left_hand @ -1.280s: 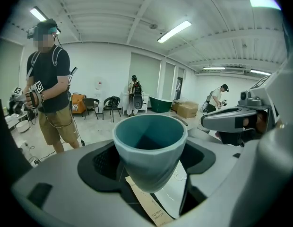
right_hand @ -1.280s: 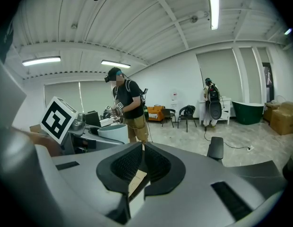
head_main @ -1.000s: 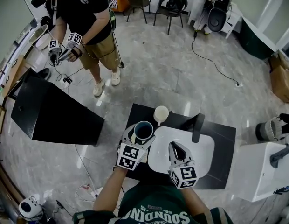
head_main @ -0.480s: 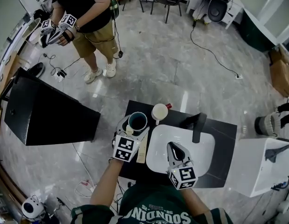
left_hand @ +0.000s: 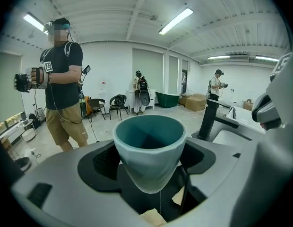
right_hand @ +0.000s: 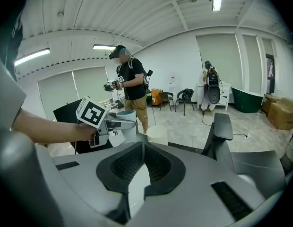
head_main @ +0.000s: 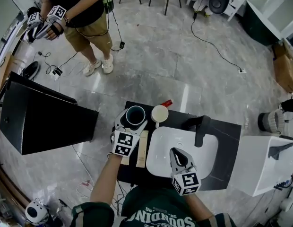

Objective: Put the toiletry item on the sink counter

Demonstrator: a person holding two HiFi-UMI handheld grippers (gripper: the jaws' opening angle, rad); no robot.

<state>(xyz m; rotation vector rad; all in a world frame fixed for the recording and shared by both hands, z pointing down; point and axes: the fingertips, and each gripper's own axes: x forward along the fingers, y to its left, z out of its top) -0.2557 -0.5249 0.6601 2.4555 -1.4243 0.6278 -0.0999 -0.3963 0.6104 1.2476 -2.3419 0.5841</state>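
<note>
1. Teal cup [head_main: 135, 115] sits clamped between the jaws of the left hand-held gripper [head_main: 133, 125], over the far left corner of the dark surface [head_main: 227, 136], left of the white sink [head_main: 205, 157].
2. Right hand-held gripper [head_main: 176, 154] hovers over the sink's near part, its jaws together at the tips with nothing between them.
3. White cup [head_main: 159, 113] stands just beyond the sink's far left corner, just beside the teal cup.
4. Black faucet [head_main: 202, 129] rises at the sink's far edge.
</note>
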